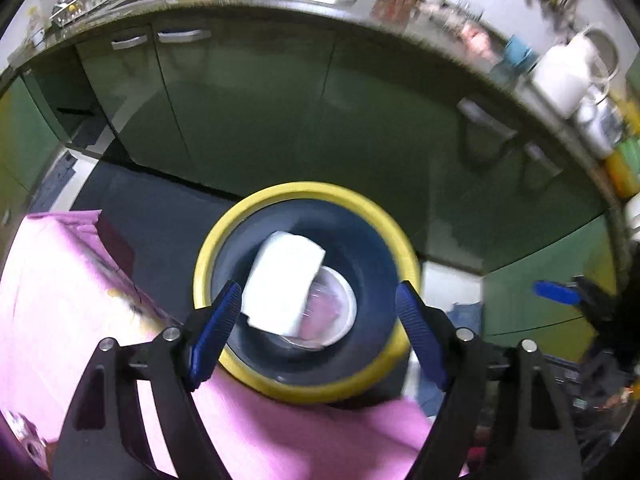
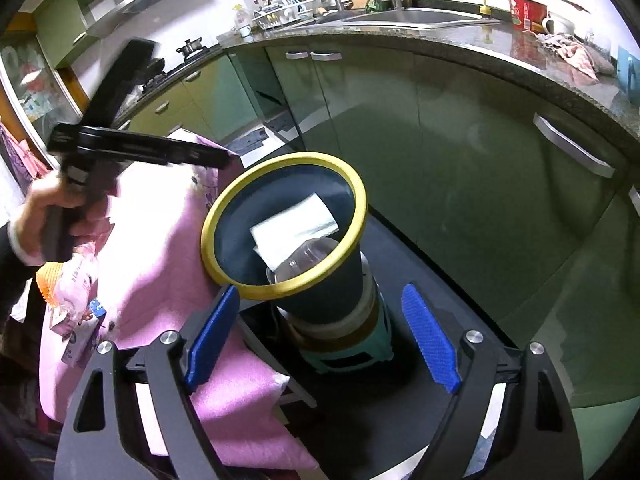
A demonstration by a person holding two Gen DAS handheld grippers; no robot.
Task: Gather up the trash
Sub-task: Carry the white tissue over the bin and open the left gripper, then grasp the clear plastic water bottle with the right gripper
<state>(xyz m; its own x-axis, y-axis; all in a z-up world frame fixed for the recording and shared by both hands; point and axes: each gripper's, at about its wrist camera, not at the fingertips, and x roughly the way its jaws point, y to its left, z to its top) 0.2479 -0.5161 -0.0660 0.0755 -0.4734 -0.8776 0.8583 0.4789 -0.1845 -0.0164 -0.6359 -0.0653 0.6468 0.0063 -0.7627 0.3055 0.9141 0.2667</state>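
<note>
white paper (image 1: 285, 280) lying in yellow-rimmed bin (image 1: 208, 256) over clear plastic cup (image 1: 334, 308) | bin beside pink cloth (image 1: 60, 280), on teal stool (image 2: 348, 354) | left gripper (image 1: 320, 336) jaws apart, nothing held | right gripper (image 2: 320, 340) jaws apart, nothing held

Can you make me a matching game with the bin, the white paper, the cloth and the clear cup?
Things:
1. bin rim
2. paper
3. cloth
4. clear cup

Descriptions:
A. pink, spread beside the bin
B. yellow
C. white, lying on top inside the bin
D. see-through, partly under the paper

Pairs: 1-B, 2-C, 3-A, 4-D
</note>
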